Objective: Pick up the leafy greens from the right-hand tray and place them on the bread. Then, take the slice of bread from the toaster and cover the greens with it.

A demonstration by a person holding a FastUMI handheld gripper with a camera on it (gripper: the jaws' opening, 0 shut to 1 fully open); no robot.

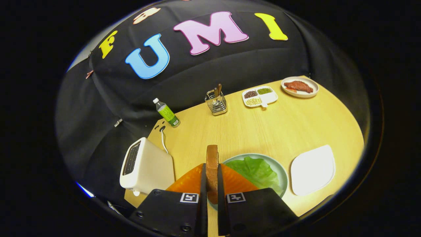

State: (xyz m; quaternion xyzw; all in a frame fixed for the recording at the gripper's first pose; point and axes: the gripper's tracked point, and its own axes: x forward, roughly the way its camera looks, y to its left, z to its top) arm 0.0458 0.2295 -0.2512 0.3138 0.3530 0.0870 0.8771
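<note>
We hold the bread slice [212, 171] on edge, gripper [212, 184] fingers closed on both its faces, above the greens [255, 169] on the plate [282, 174], so pls lower slowly & lay it flat, toaster [146, 168] beside.

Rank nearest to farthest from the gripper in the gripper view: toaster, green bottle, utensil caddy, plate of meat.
Gripper is shut on the bread slice.
1. Toaster: just left of the fingers.
2. Green bottle: beyond the toaster, by the wall.
3. Utensil caddy: straight ahead at the table's back; close call with the bottle.
4. Plate of meat: far right corner.
</note>
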